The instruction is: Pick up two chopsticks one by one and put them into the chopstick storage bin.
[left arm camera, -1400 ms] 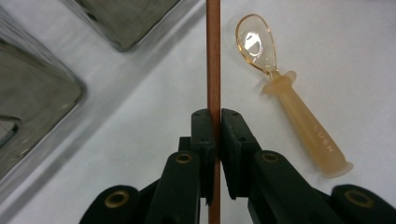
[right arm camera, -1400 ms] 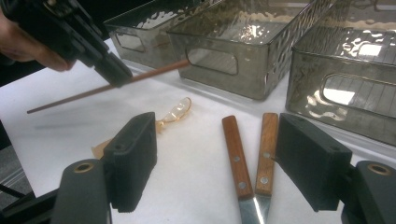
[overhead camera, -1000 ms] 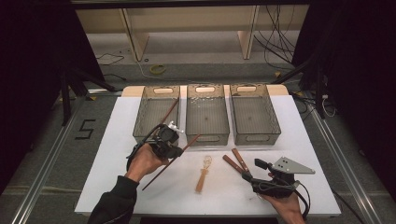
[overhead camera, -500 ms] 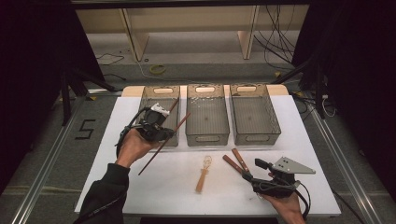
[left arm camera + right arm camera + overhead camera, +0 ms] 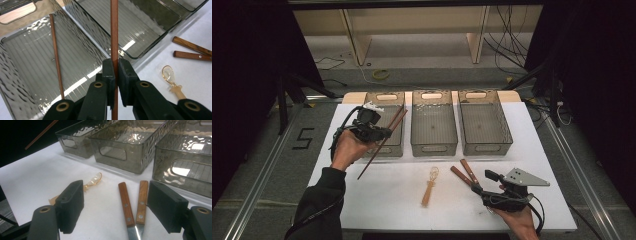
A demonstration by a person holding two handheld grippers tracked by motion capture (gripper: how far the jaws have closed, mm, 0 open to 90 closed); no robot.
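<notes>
My left gripper (image 5: 374, 131) is shut on a brown chopstick (image 5: 382, 145) and holds it slanted over the near end of the left clear bin (image 5: 384, 97). In the left gripper view the pads (image 5: 109, 72) pinch the stick (image 5: 114, 30), and a second chopstick (image 5: 56, 57) lies inside that bin. My right gripper (image 5: 483, 183) rests open at the table's front right, its jaws either side of two wooden-handled knives (image 5: 125, 205). A clear amber plastic spoon (image 5: 429, 187) lies on the white table left of the knives.
Three clear bins stand in a row at the back of the table: left, middle (image 5: 433, 148) and right (image 5: 486, 150). The middle and right bins look empty. A white sheet (image 5: 387, 200) covers the tabletop between the bins and the front edge.
My left hand has carried the chopstick up and away from the table's middle to above the left bin. The right gripper has stayed where it was.
</notes>
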